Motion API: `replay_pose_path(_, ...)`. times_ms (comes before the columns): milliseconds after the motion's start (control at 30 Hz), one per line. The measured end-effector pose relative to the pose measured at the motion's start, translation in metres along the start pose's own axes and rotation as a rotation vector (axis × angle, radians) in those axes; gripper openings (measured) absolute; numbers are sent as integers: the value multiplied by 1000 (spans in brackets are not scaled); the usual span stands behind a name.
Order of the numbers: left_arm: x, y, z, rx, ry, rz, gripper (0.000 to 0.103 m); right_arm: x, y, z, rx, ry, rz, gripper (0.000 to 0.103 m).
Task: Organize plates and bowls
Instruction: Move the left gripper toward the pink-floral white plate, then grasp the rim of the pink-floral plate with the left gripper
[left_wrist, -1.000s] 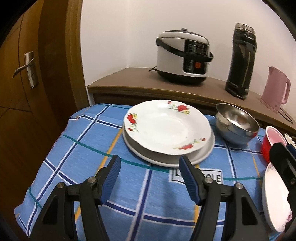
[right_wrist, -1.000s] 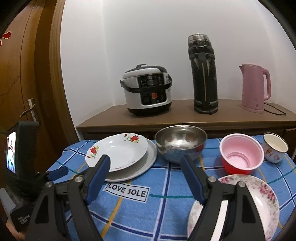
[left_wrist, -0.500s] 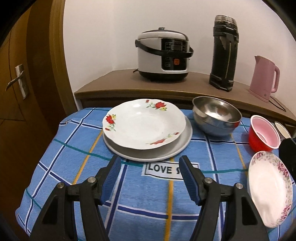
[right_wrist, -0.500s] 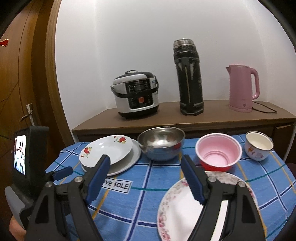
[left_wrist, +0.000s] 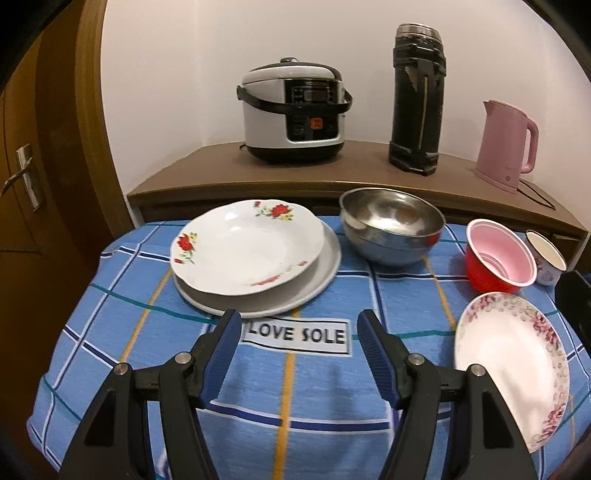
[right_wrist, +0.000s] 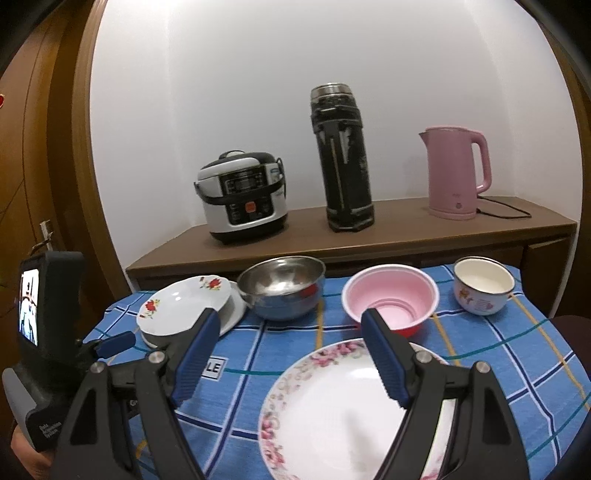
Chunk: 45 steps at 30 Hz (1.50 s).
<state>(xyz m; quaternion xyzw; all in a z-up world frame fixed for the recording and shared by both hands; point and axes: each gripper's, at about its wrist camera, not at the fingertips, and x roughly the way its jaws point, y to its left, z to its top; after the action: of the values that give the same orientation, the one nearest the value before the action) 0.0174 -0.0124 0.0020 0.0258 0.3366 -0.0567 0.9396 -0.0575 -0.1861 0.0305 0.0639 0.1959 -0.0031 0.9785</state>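
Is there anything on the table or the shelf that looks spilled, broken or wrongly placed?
Nothing is spilled or broken. The white red-flowered plate sits off-centre, toward the left, on the plain grey plate. The tall black thermos on the wooden shelf looks worn, its surface patchy.

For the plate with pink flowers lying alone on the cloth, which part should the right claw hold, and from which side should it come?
Probably the near rim of the pink-flower plate, approached from the front and low. The plate lies flat on the tablecloth, so only its raised edge offers a hold: one finger above, one below. The right claw is open, empty, and already faces it.
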Motion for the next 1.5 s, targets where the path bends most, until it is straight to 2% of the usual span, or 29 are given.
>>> replay_pose_path(267,1,-21,-6,20,16,-42,67,-9,-26,-5,18,12,-40,80)
replay_pose_path(533,5,-38,-10,37,48,-100,67,-16,-66,-15,53,48,-125,80)
replay_pose_path(867,11,-65,-15,61,96,-205,67,-18,-108,-20,97,94,-194,80)
replay_pose_path(967,13,-73,-17,69,110,-232,67,-17,-115,-21,92,113,-195,73)
replay_pose_path(1100,16,-81,-19,73,131,-256,67,-13,-127,-28,114,164,-175,52)
replay_pose_path(1433,25,-93,-23,83,166,-283,67,1,-133,-40,138,231,-133,50)
replay_pose_path(1500,26,-95,-23,85,165,-282,67,4,-133,-42,137,245,-127,44)
